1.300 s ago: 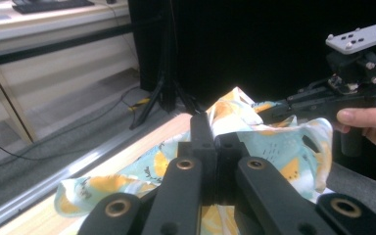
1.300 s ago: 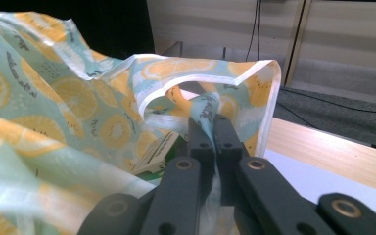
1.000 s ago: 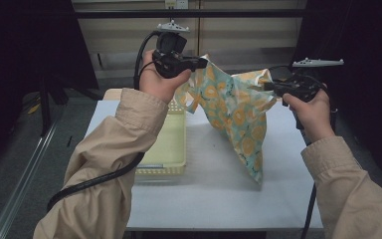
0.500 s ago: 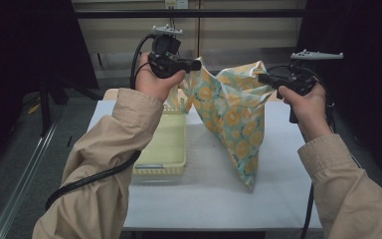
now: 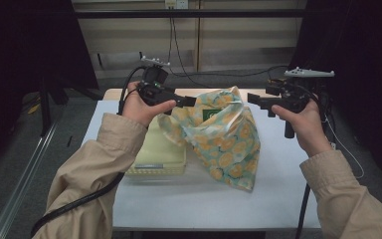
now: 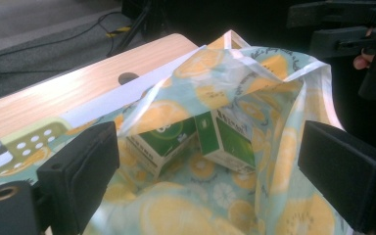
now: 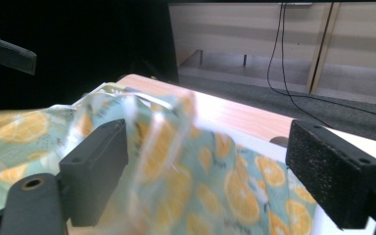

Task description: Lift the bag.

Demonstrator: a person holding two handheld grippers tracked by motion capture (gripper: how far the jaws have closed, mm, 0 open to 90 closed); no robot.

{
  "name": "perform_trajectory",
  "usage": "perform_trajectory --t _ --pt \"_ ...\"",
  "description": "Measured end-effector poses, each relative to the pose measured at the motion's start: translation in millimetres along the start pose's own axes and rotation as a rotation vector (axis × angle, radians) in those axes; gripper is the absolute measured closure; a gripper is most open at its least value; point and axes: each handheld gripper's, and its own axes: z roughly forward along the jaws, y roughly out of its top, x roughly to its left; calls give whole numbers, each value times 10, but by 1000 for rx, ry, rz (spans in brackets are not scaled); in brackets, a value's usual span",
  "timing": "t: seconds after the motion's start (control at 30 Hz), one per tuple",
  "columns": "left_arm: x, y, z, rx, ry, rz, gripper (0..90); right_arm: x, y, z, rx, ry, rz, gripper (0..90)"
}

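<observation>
A plastic bag printed with orange slices lies slumped on the white table, its mouth facing up. Inside it stand two green cartons. My left gripper hovers at the bag's upper left edge, open, and the left gripper view shows its jaws wide apart over the bag. My right gripper is held just right of the bag's top, also open. In the right gripper view the bag is blurred between and beyond the jaws.
A pale yellow basket sits on the table left of the bag, under my left forearm. A wooden board runs along the table's far edge. Cables cross the floor beyond. Bare table shows to the right of the bag.
The bag hung stretched between both grippers earlier. Now both have let go, the bag has sunk onto the table, and the grippers stand slightly lower.
</observation>
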Motion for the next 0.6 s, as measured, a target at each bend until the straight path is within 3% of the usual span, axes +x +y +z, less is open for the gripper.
perform_trajectory --t 0.2,0.6 --pt "65 -245 -170 -16 -26 44 51 -31 -227 -94 12 -4 1 138" --pt "151 -732 -369 -43 -17 55 55 30 -703 -159 51 4 -52 119"
